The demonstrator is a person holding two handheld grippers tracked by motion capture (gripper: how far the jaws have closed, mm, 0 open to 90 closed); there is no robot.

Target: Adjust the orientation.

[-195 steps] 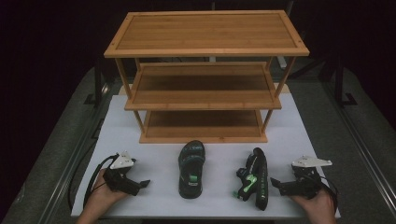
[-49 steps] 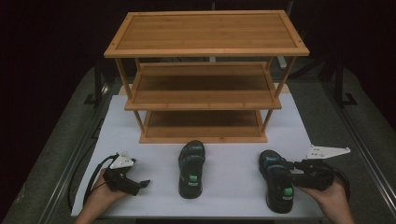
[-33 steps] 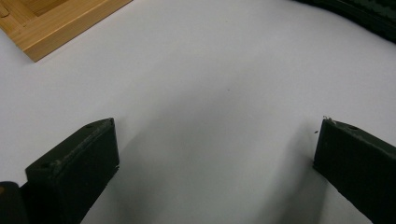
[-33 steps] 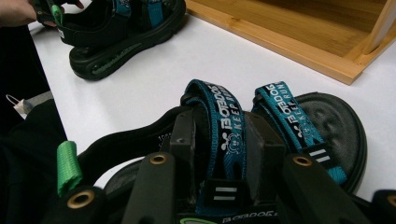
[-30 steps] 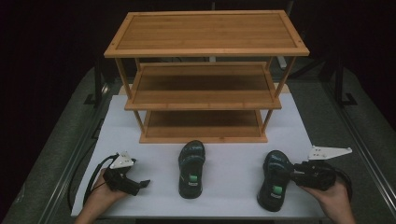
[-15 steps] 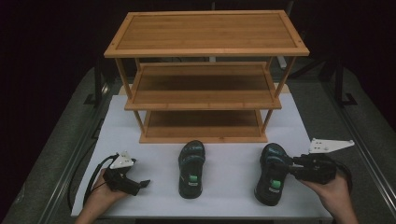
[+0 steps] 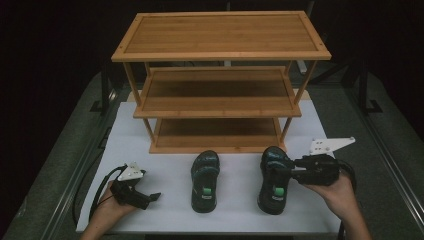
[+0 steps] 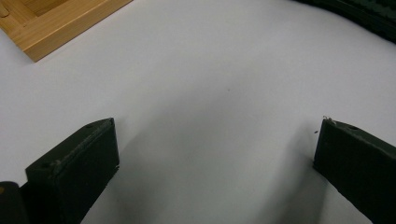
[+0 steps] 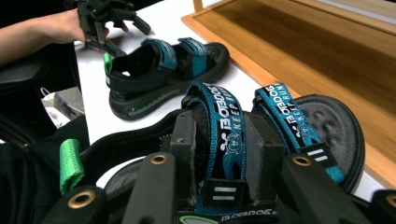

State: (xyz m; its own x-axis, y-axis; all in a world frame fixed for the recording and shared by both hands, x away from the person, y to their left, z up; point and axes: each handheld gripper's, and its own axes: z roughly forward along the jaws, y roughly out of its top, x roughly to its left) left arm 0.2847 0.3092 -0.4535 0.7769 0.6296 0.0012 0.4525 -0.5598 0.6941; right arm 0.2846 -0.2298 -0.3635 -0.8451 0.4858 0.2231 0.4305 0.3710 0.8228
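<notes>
Nearest you, your left hand (image 7: 107, 209) held the left tongs (image 7: 150, 197) low over the white surface (image 7: 235, 220) at its front left corner. Their jaws stood spread wide with nothing but bare surface between them; in the left gripper view (image 8: 215, 163) the gap was plain.

Your right hand (image 7: 342, 192) held the right tongs (image 7: 280, 172) at the front right. Their jaws were pinched on the rear blue strap (image 9: 224, 135) of the right-hand black sandal with blue straps and a green heel tab (image 7: 274, 180), gripping it from the sandal's right side. In the right gripper view (image 9: 219, 154) the two pads pressed the printed strap from either side. Whether that sandal rested flat on the surface or was slightly raised, I could not tell.

Between your two tongs, the second black sandal with blue straps (image 7: 205, 180) lay flat on the surface, toe pointing away from you, well apart from the gripped one.

Beyond both sandals stood the three-tier bamboo shoe rack (image 7: 220, 35), its lowest shelf (image 7: 215, 132) just behind the sandals' toes. All three shelves were bare.
</notes>
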